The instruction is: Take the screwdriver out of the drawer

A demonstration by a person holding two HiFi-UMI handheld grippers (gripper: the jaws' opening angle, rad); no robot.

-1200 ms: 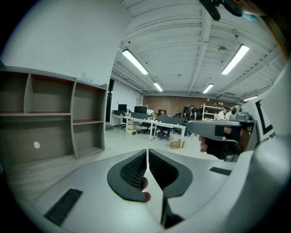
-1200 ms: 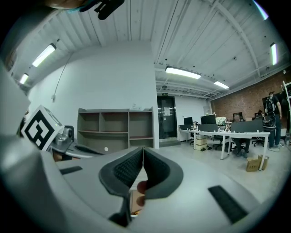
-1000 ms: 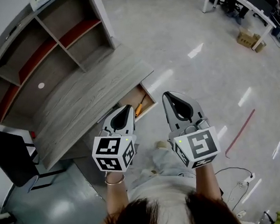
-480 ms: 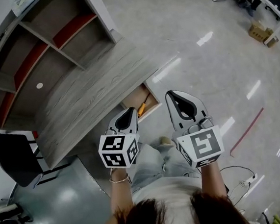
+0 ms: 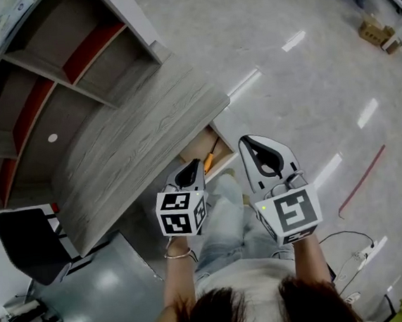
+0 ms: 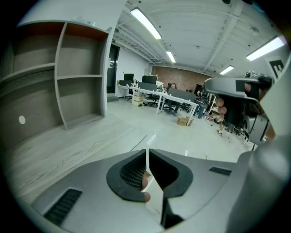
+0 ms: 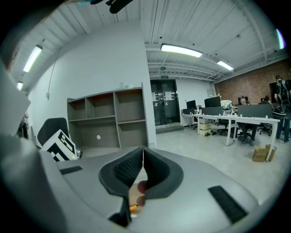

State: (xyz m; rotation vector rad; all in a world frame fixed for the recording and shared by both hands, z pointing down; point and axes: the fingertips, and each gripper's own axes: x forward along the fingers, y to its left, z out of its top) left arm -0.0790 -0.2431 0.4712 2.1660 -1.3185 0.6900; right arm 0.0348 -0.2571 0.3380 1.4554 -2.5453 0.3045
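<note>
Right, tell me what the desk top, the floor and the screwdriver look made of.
Desk top: wood-look board, probably laminate, matt; grey grain lines show.
Floor: smooth hard coating or polished concrete, glossy; bright light streaks reflect in it.
Screwdriver: orange handle, likely plastic; too small to be sure.

Bright light came from long white ceiling tubes (image 6: 145,23); glare streaked the glossy grey floor (image 5: 285,78); fisheye corners blackened.

Office: rows of desks (image 7: 248,119), monitors (image 7: 212,101)
</note>
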